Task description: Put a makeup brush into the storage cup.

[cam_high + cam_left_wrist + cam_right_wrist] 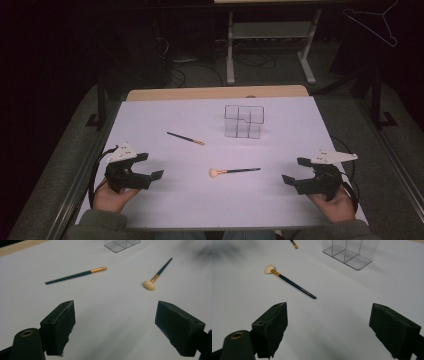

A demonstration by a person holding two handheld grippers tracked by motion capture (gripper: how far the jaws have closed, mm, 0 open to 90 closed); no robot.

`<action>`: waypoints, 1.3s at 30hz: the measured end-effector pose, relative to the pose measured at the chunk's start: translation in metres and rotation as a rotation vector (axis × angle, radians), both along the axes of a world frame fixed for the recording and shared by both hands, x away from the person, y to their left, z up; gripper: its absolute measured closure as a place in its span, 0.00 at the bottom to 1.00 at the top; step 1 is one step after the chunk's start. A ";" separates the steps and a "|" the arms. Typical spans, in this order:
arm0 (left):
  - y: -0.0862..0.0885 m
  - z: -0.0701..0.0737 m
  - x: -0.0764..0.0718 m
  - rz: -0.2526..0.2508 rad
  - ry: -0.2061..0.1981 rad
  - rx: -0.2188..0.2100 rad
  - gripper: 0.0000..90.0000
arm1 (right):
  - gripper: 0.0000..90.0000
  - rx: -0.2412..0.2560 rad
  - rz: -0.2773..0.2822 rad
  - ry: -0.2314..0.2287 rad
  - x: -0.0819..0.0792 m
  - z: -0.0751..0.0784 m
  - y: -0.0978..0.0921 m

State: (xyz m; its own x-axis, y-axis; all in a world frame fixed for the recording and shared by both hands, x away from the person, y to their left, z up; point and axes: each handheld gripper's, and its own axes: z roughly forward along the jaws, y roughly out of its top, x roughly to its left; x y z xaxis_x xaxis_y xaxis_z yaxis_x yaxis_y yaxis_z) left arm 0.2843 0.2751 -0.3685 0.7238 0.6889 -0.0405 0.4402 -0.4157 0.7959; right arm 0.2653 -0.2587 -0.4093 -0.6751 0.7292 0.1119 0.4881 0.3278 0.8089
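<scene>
Two makeup brushes lie on the white table (165, 195). A fan brush (234, 171) (157, 275) (290, 282) with a pale head and dark handle lies in the middle. A thinner dark brush (185, 138) (75, 275) (294, 244) with a gold tip lies farther back and left. A clear plastic organizer (244, 121) (121, 244) (351, 251) with several compartments stands upright behind them. My left gripper (151, 165) (115, 327) rests open at the front left, nothing between its jaws. Held open at the front right is my right gripper (293, 170) (328, 330), likewise empty.
The table's wooden far edge (215, 93) borders a dark floor with cables and a desk frame (270, 45). A metal rail (80, 180) runs along the left side. A person's hands (111, 197) enter from the bottom.
</scene>
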 end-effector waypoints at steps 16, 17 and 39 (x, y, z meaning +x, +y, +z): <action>-0.021 0.024 0.066 -0.158 -0.005 0.152 0.18 | 0.16 -0.001 0.012 0.006 0.001 0.001 0.002; -0.024 0.023 0.071 -0.174 0.002 0.168 0.18 | 0.16 -0.001 0.013 0.005 0.001 0.001 0.002; -0.078 -0.001 0.163 -0.371 0.075 0.474 0.26 | 0.16 0.007 0.028 0.013 0.007 -0.001 0.001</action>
State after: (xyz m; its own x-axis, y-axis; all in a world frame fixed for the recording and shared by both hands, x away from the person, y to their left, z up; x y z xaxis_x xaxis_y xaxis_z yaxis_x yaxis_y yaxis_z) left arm 0.4478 0.1970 -0.3699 0.9262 0.3466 0.1484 0.2460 -0.8538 0.4589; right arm 0.2725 -0.2579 -0.4105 -0.6937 0.7091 0.1261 0.4894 0.3357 0.8049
